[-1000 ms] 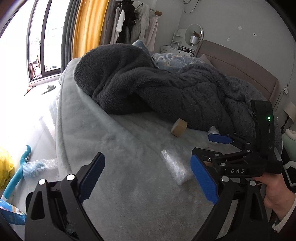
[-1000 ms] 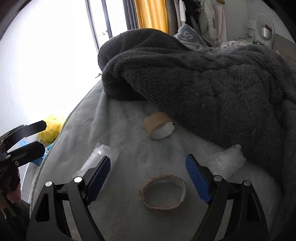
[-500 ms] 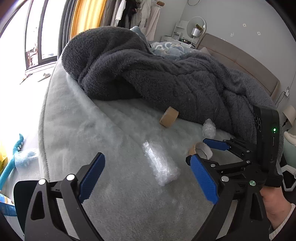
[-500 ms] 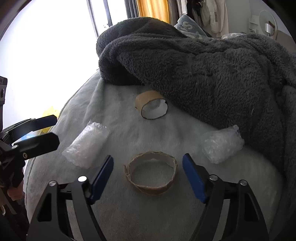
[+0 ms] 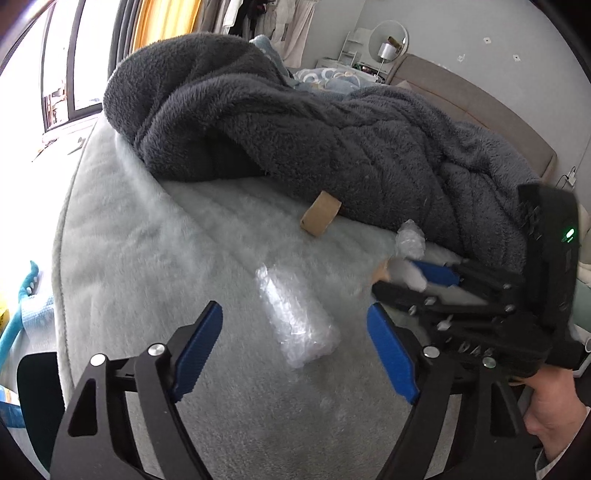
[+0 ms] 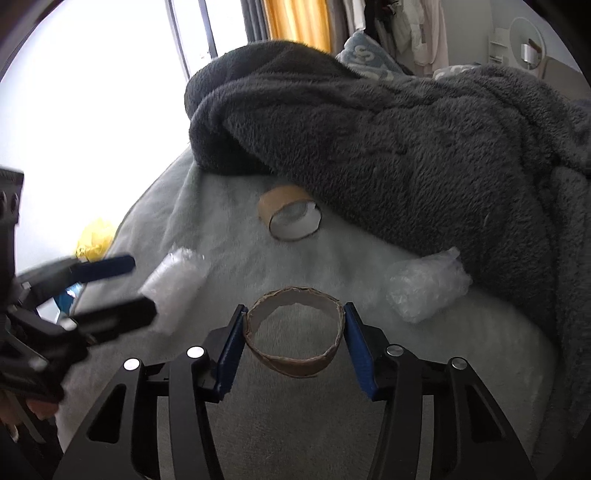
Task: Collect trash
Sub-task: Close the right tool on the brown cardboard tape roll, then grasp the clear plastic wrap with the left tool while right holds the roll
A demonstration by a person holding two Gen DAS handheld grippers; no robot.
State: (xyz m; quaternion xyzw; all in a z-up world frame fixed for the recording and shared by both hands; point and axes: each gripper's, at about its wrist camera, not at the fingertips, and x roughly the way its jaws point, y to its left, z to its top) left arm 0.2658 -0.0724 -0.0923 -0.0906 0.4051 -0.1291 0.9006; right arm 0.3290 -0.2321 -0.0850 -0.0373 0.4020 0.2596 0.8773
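Cardboard, thin and frayed at its rim, forms the flat ring (image 6: 294,334) sitting at the lower centre of the right wrist view, on the pale grey fleece bed cover (image 6: 221,236). The right gripper (image 6: 294,347) has its two blue pads pressed against the ring's left and right sides, clamping it.

Above the ring, near the frame's centre, a taller cardboard tape core (image 6: 290,212) lies on its side, its far edge tucked against the dark grey blanket (image 6: 388,140). To the right of the ring a crumpled wad of bubble wrap (image 6: 428,288) rests at the blanket's edge. To the left, a rolled piece of bubble wrap (image 6: 173,284) lies beside the blurred tips of the other tool.

In the left wrist view the left gripper (image 5: 295,350) has its blue pads spread wide apart with nothing between them; the bubble wrap roll (image 5: 295,325) lies on the cover just ahead, between the pad tips. Yellow curtains (image 5: 162,22) hang at upper left.
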